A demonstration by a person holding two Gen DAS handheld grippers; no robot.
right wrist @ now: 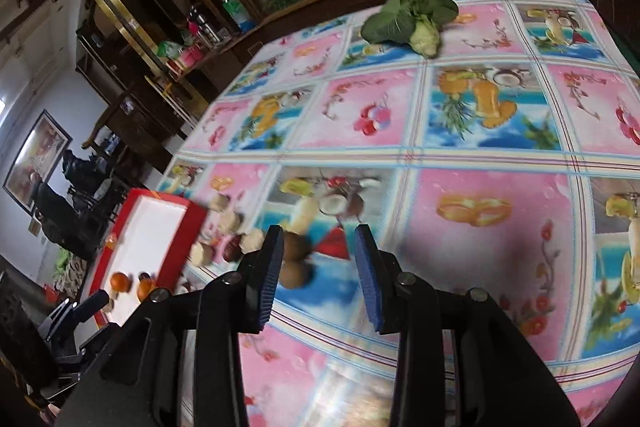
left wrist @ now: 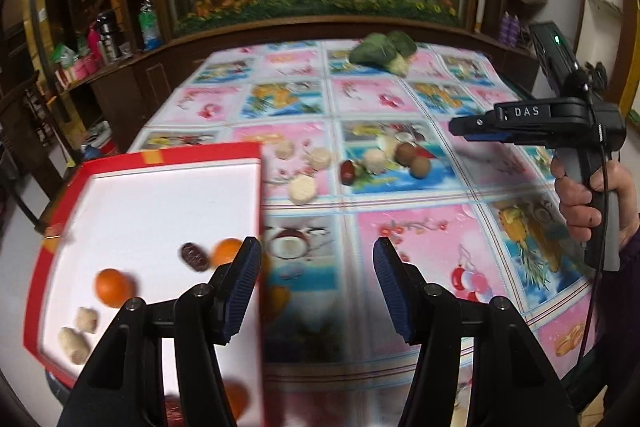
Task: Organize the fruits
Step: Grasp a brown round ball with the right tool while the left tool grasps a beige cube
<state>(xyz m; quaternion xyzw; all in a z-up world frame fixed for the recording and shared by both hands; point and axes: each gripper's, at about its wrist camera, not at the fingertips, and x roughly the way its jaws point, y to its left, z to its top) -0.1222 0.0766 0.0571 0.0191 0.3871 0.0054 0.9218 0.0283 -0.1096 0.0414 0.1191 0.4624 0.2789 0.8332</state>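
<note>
My left gripper [left wrist: 316,291] hangs low over the table, jaws spread wide with nothing between them, its left finger just over the near right rim of the red box [left wrist: 64,187]. Inside that white-lined box lie an orange [left wrist: 113,287], a second orange [left wrist: 226,251] tucked against my finger, a dark red date [left wrist: 195,256] between them, and two pale lumpy fruits [left wrist: 80,333] at the near left corner.

My right gripper [right wrist: 318,275] is open too, empty, tilted over the fruit-print tablecloth [right wrist: 460,247]. Just past its left finger sit two brown round fruits [right wrist: 295,263], touching each other. Further left, a loose cluster of pale fruits [right wrist: 230,223] and a dark date [right wrist: 232,251] lies on the cloth beside the box.

Far across the table, well apart from everything, a leafy green vegetable [right wrist: 412,15] lies near the back edge.
</note>
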